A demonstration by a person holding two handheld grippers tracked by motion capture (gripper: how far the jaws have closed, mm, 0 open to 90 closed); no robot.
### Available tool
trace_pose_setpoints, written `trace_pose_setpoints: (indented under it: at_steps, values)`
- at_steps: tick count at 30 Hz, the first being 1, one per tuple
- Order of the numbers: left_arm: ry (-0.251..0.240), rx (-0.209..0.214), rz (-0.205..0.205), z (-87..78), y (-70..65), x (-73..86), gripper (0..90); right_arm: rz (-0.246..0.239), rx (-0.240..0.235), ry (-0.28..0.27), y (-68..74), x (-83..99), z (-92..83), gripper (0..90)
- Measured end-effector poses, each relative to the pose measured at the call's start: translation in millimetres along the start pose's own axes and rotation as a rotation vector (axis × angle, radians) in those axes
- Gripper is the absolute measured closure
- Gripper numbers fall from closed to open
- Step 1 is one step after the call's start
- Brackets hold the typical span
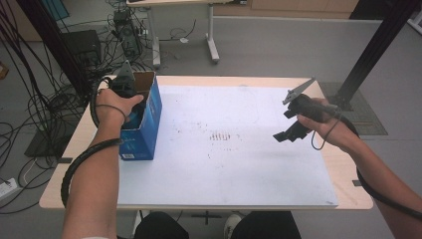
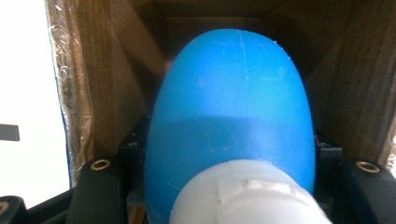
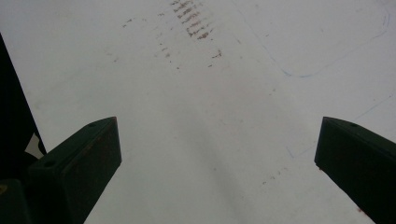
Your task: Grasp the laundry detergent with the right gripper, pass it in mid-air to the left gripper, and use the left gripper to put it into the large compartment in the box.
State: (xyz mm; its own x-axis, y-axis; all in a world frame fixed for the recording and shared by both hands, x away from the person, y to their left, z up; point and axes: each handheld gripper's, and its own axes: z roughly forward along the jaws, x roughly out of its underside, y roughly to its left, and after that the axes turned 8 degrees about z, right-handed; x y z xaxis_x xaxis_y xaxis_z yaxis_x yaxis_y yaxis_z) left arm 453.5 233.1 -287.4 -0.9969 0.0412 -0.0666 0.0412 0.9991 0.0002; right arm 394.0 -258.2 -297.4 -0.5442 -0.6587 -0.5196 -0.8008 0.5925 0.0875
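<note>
White table mat (image 1: 239, 164) below, the left gripper (image 1: 130, 102) – inside the blue box (image 1: 149, 124) at frame left – pinches a smooth, likely slippery blue bottle (image 2: 229, 112) near its white cap (image 2: 247, 196) – right gripper (image 1: 291, 130) spread, empty.

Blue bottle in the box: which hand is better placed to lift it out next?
Left. The left gripper is down inside the box, jaws shut on the bottle. The right gripper hangs open over the bare mat, far from the box.
</note>
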Motion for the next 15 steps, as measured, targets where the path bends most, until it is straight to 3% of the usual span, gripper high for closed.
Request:
trace_pose_setpoints:
  at_steps: [15]
  values:
    - [0.000, -0.002, 0.003, -0.5, -0.5, 0.7, 36.6, -0.007, 0.001, 0.001, 1.0, -0.7, 0.3, 0.4]
